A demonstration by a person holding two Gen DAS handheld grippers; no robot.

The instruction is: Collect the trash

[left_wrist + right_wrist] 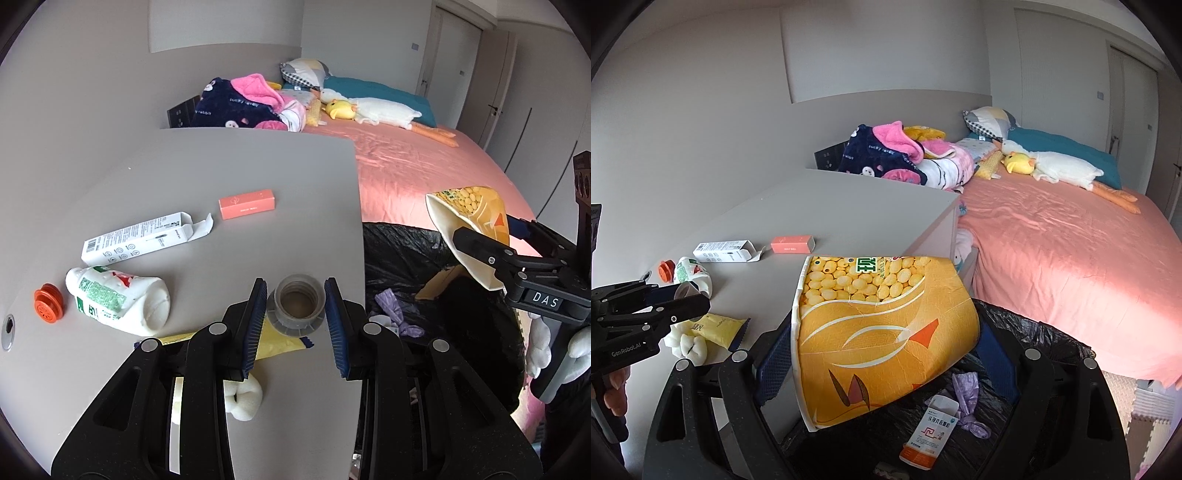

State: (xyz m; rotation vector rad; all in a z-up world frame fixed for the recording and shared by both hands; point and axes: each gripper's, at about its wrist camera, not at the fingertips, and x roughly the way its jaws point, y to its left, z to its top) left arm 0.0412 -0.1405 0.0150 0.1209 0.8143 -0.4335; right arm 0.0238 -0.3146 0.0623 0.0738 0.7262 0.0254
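- Over the black trash bag (1045,339), the right hand-held gripper (882,354) clamps a yellow paper snack tub (879,332) across its side walls; it looks light, crushable and thin-walled, so a gentle squeeze should suffice.
- Beside the bag, on the counter (221,166), the left hand-held gripper (295,306) stands open around a small clear plastic cap (297,306), probably stiff, light and slippery; best pinched across its rim.
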